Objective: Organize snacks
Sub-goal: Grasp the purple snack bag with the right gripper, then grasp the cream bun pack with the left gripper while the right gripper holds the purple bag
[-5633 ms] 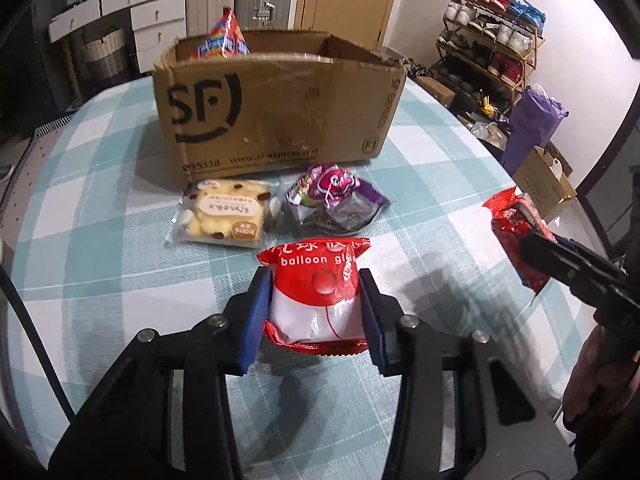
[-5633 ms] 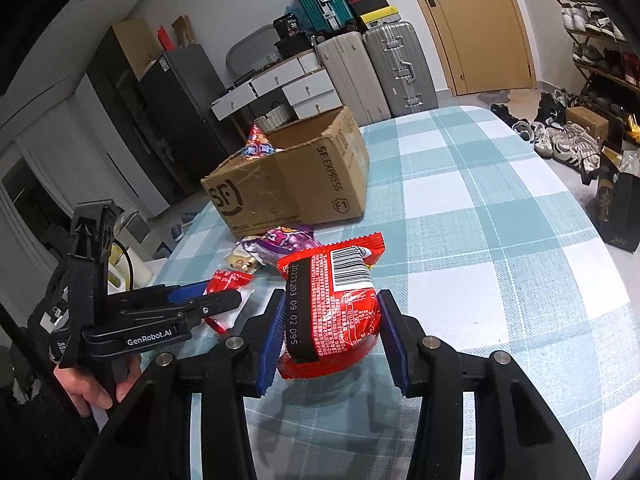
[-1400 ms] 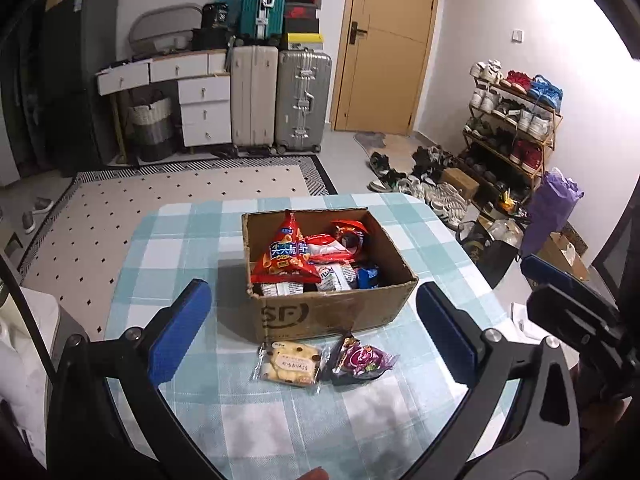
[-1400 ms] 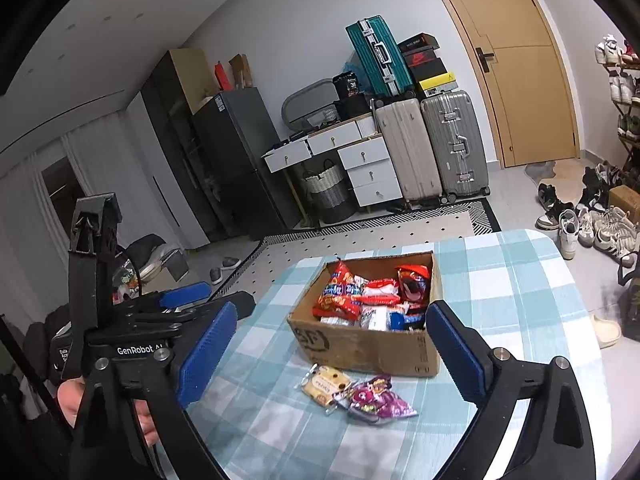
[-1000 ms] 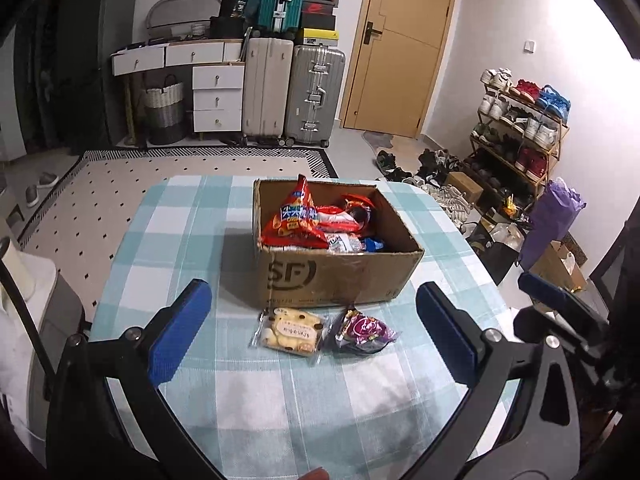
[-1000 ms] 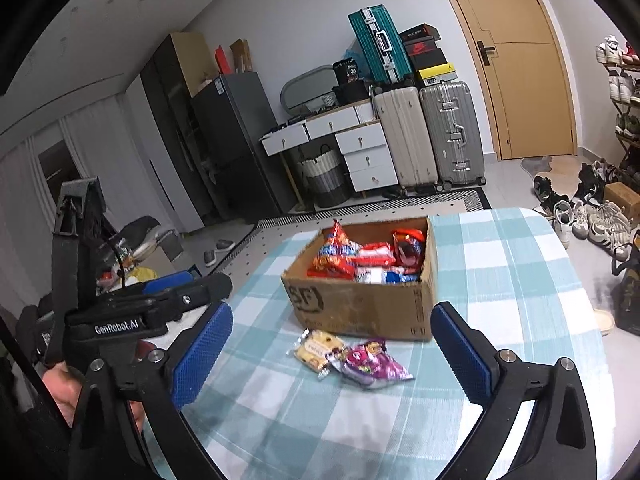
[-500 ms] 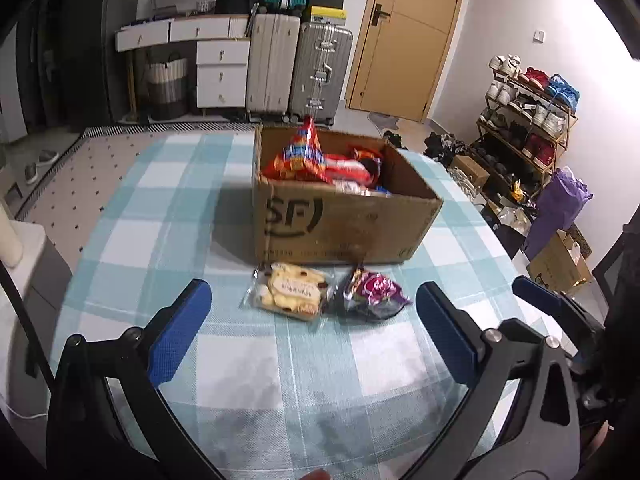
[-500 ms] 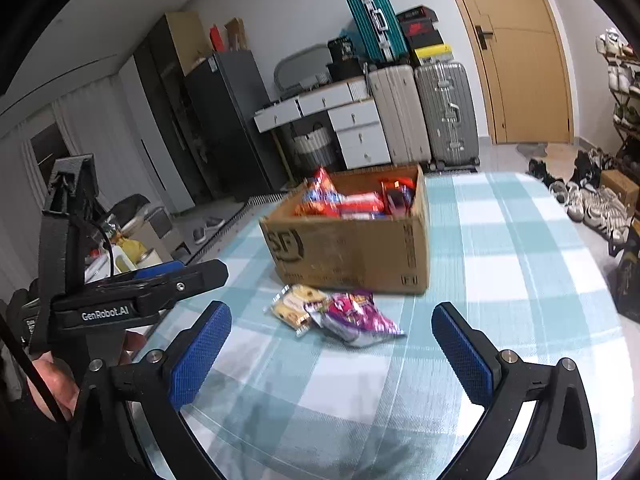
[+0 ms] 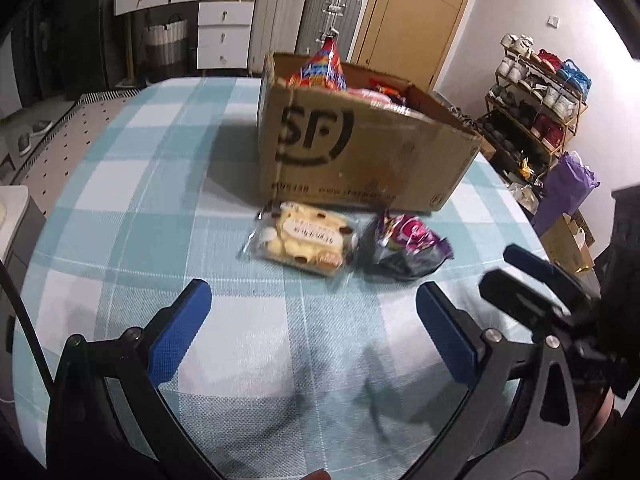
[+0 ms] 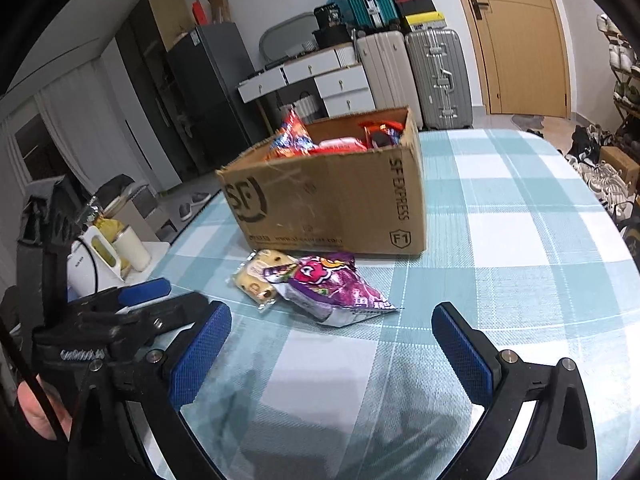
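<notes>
The left gripper (image 9: pixel 310 332) stands wide open and holds nothing; its blue pads (image 9: pixel 178 332) hover above the checked tablecloth (image 9: pixel 132 184). The right gripper (image 10: pixel 332 356) is likewise spread wide and empty.

Two snacks lie on the cloth just in front of the cardboard box (image 9: pixel 360 152) — a pale yellow biscuit pack (image 9: pixel 302 240) on the left and a purple snack bag (image 9: pixel 406 246) on the right, side by side and touching. In the right wrist view the purple snack bag (image 10: pixel 332 284) overlaps the edge of the biscuit pack (image 10: pixel 256 274).

The cardboard box (image 10: pixel 332 204) sits open-topped, with red snack packets (image 10: pixel 320 142) showing above its rim. Neither gripper touches any snack.
</notes>
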A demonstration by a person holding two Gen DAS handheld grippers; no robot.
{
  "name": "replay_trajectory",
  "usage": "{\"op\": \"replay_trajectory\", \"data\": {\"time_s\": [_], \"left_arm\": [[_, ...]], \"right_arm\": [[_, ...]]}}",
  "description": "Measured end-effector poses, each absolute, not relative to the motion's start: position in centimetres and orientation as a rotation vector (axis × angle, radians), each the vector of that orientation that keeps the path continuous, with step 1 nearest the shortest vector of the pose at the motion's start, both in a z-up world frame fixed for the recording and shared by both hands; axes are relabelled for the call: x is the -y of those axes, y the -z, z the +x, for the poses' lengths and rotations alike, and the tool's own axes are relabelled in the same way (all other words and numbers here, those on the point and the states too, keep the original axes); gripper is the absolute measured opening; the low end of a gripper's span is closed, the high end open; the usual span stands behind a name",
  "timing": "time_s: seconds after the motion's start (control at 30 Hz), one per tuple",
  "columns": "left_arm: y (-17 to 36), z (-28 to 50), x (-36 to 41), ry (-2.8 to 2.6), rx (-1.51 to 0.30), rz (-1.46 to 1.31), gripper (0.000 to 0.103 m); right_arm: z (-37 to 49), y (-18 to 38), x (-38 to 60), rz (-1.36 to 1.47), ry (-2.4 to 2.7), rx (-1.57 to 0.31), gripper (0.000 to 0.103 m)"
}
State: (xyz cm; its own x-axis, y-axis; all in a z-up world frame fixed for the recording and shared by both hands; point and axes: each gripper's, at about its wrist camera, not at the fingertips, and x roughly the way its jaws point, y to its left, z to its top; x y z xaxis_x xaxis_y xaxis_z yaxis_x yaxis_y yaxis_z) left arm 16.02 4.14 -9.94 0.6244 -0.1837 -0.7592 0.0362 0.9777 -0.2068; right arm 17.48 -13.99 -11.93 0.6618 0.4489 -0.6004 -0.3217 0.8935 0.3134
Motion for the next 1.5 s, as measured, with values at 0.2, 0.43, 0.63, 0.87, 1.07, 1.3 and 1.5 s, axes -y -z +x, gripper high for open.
{"op": "replay_trajectory", "data": {"time_s": [0.2,0.43,0.63,0.87,1.07,1.3,1.5], "left_arm": [[12.5,16.9,-4.9,0.117,-0.920,-0.211,0.102],[14.3,18.0,-6.2,0.103,-0.944,-0.246,0.102],[15.2,18.3,-7.5,0.094,-0.960,-0.279,0.102],[14.9,17.9,-8.8,0.079,-0.960,-0.299,0.102],[14.8,17.6,-9.2,0.071,-0.957,-0.307,0.102],[14.5,16.9,-9.3,0.063,-0.951,-0.308,0.102],[14.4,16.8,-9.4,0.060,-0.956,-0.308,0.102]], "right_arm": [[20.2,13.6,12.9,0.173,-0.447,-0.758,0.102],[23.4,15.3,11.3,0.143,-0.468,-0.799,0.102],[24.9,15.8,10.0,0.138,-0.494,-0.825,0.101],[25.6,16.6,8.7,0.096,-0.504,-0.882,0.075],[25.3,16.6,8.1,0.063,-0.477,-0.882,0.046],[24.9,16.4,8.6,0.080,-0.486,-0.862,0.042],[24.2,15.9,9.6,0.105,-0.492,-0.849,0.042]]}}
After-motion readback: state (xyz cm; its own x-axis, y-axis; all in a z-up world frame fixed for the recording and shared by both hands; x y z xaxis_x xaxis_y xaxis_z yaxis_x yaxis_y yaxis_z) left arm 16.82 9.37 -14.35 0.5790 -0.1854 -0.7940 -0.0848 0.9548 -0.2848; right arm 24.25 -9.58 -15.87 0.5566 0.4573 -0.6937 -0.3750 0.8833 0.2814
